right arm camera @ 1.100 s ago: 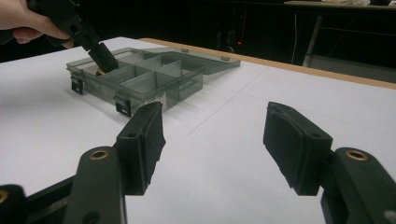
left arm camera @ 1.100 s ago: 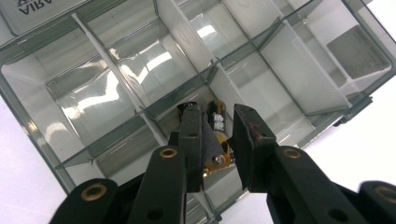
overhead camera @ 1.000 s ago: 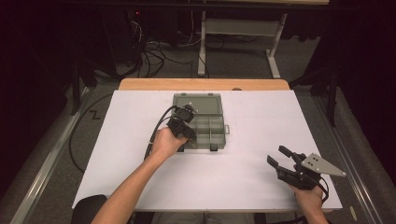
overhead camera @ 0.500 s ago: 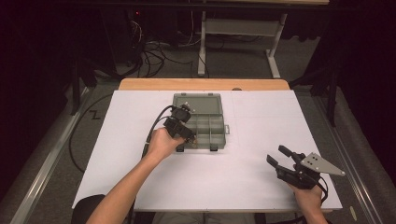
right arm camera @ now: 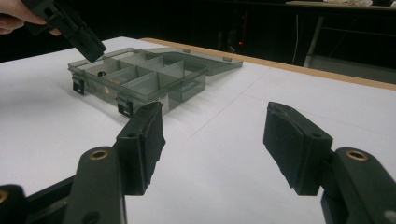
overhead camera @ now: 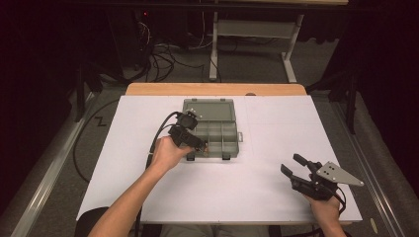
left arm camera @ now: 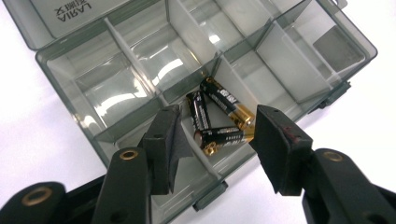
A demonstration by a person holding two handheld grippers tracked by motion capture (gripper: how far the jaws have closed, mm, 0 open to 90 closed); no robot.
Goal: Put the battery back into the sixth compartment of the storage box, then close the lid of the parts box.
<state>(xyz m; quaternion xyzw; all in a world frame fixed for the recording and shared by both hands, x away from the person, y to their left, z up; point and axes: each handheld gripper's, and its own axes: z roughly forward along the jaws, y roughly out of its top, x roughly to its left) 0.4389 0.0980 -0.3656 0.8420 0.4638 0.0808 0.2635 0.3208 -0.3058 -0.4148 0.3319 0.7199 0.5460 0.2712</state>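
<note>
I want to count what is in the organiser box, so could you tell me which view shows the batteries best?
The left gripper view: three batteries lie in one compartment, labels plain. In the high view the left gripper covers that spot; in the right gripper view only a dim shape shows through the box wall.

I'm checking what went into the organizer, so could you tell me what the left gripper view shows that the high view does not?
The left gripper view shows three batteries lying loose in one compartment, between the left gripper's open jaws, which have just been opening. The high view shows the right gripper, open and apart over the white table, and the person's forearms. Both show the open grey compartment box with its lid laid back.
</note>
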